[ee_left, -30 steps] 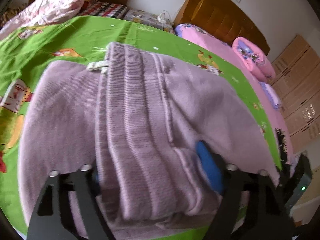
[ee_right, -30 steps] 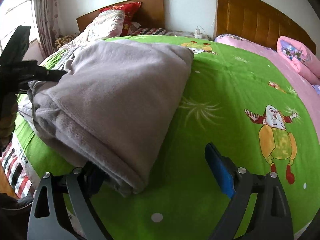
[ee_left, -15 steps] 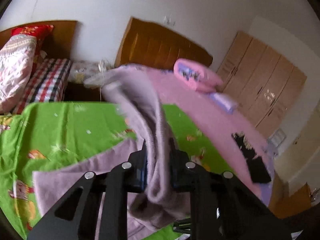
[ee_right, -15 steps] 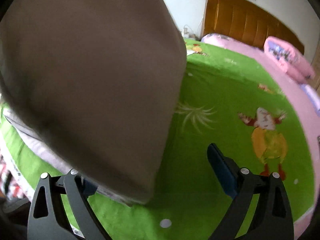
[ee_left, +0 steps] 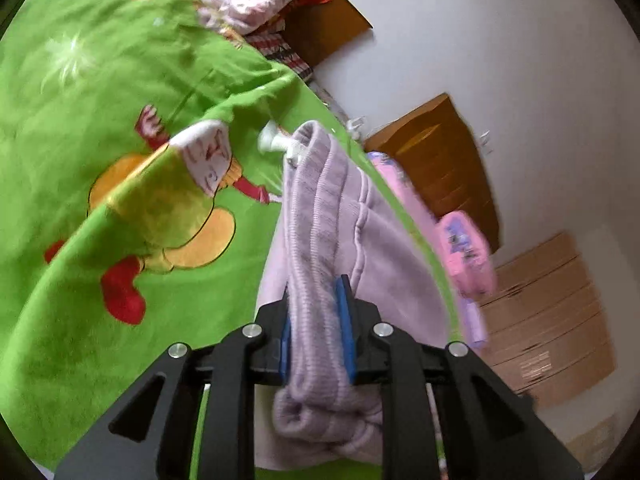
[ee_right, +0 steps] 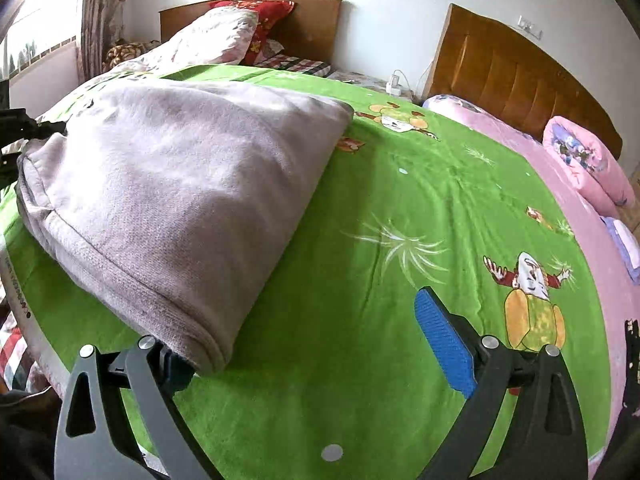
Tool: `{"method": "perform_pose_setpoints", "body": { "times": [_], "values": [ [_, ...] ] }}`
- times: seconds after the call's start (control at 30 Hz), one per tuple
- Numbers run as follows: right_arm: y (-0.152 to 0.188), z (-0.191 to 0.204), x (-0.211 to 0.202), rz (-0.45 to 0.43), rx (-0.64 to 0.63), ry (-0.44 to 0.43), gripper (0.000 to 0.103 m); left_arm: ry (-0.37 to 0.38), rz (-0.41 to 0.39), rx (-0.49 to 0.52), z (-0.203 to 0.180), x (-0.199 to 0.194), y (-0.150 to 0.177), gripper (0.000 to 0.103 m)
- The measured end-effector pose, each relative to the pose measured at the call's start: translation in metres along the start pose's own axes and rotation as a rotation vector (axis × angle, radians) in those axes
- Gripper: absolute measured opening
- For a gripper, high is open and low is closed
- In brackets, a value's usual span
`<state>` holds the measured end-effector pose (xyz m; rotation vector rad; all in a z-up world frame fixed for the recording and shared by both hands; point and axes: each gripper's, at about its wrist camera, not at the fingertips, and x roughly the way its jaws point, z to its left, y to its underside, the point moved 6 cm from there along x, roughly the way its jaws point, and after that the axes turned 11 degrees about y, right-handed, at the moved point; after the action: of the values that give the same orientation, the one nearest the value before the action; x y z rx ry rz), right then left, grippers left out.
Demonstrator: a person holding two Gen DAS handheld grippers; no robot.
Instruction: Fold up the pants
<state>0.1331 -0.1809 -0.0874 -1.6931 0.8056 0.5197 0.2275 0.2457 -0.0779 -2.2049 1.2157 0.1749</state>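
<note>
My left gripper is clamped on the ribbed waistband of the pants, both blue pads pressed into the cloth (the view is tilted and a bit blurred). My right gripper stands wide apart, holding nothing; the pants lie folded on the green blanket, their near hem lying over my left finger. A pink roll sits by the headboard, well apart from the pants.
</note>
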Motion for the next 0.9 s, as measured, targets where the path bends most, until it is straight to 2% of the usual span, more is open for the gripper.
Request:
{"method": "perform_pose_setpoints", "body": {
  "times": [0.07, 0.13, 0.17, 0.2, 0.23, 0.27, 0.33, 0.37, 0.4, 0.47, 0.53, 0.6, 0.67, 0.73, 0.77, 0.83, 0.87, 0.9],
  "values": [
    [0.0, -0.002, 0.001, 0.0, 0.01, -0.009, 0.092, -0.032, 0.021, 0.035, -0.007, 0.002, -0.002, 0.021],
    [0.002, -0.001, 0.0, -0.002, 0.014, -0.014, 0.092, -0.047, 0.032, 0.038, -0.008, 0.0, -0.003, 0.025],
    [0.002, -0.001, 0.0, 0.001, 0.015, -0.017, 0.092, -0.06, 0.034, 0.042, -0.008, -0.001, -0.003, 0.031],
    [0.002, -0.001, 0.0, 0.006, 0.012, -0.019, 0.092, -0.096, 0.029, 0.046, -0.009, -0.001, -0.006, 0.048],
    [0.002, 0.0, -0.002, 0.015, -0.005, -0.031, 0.092, -0.177, 0.01, 0.048, -0.009, 0.003, -0.006, 0.058],
    [0.003, 0.0, -0.005, 0.019, -0.031, -0.054, 0.092, -0.267, -0.024, 0.068, -0.012, -0.006, -0.005, 0.064],
    [0.005, 0.002, -0.013, 0.021, -0.074, -0.131, 0.092, -0.418, -0.104, 0.161, -0.028, -0.027, -0.001, 0.064],
    [0.006, -0.002, -0.021, 0.014, -0.08, -0.198, 0.092, -0.461, -0.133, 0.24, -0.048, -0.034, -0.001, 0.065],
    [0.006, -0.005, -0.027, 0.009, -0.069, -0.271, 0.092, -0.448, -0.136, 0.29, -0.065, -0.034, 0.002, 0.069],
    [-0.001, -0.017, -0.039, -0.022, 0.019, -0.425, 0.092, -0.363, -0.111, 0.371, -0.098, -0.024, 0.009, 0.076],
    [-0.012, -0.021, -0.04, -0.031, 0.108, -0.548, 0.092, -0.245, -0.027, 0.459, -0.133, 0.007, 0.026, 0.08],
    [-0.028, -0.012, -0.039, -0.06, 0.147, -0.631, 0.092, -0.179, 0.074, 0.553, -0.156, 0.045, 0.048, 0.082],
    [-0.038, 0.004, -0.038, -0.093, 0.108, -0.665, 0.092, -0.189, 0.2, 0.611, -0.161, 0.087, 0.073, 0.082],
    [-0.037, 0.022, -0.037, -0.085, 0.033, -0.697, 0.093, -0.199, 0.3, 0.599, -0.151, 0.111, 0.094, 0.082],
    [-0.027, 0.04, -0.039, -0.039, -0.047, -0.789, 0.099, -0.223, 0.343, 0.601, -0.142, 0.12, 0.108, 0.082],
    [-0.007, 0.053, -0.037, -0.026, -0.173, -0.752, 0.099, -0.26, 0.327, 0.71, -0.142, 0.119, 0.126, 0.083],
    [0.003, 0.055, -0.036, -0.025, -0.21, -0.737, 0.099, -0.257, 0.318, 0.735, -0.143, 0.116, 0.132, 0.083],
    [0.004, 0.05, -0.037, -0.028, -0.187, -0.761, 0.099, -0.245, 0.314, 0.715, -0.14, 0.118, 0.131, 0.083]
  ]
}}
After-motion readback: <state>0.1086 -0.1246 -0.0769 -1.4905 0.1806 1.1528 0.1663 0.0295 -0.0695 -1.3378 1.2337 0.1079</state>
